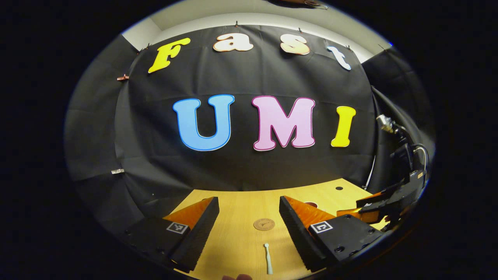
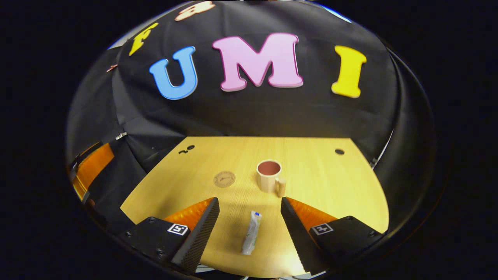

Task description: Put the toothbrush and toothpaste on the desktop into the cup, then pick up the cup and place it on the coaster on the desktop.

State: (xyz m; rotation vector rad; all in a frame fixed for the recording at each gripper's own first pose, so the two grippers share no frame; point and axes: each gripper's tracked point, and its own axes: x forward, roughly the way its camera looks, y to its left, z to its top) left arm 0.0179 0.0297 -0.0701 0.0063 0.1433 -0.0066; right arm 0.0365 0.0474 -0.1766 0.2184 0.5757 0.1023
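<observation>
In the left gripper view a white toothbrush [image 1: 268, 258] lies on the wooden desktop [image 1: 241, 241] between my left gripper's [image 1: 249, 212] open fingers, head pointing away. The round brown coaster [image 1: 264, 224] lies just beyond it. In the right gripper view a white toothpaste tube [image 2: 251, 232] lies between my right gripper's [image 2: 249, 212] open fingers. Past the tube stands a beige cup [image 2: 269, 175] with a dark red inside, its handle toward me. The coaster [image 2: 224, 179] is left of the cup. The right gripper [image 1: 389, 202] also shows at the right edge of the left gripper view.
Black cloth walls close in the desktop at the back and both sides. Small dark holes [image 2: 339, 151] mark the desktop's far corners. Cables and a metal fitting [image 1: 387, 124] hang at the right in the left gripper view. The left gripper's body [image 2: 91, 167] shows at the left edge.
</observation>
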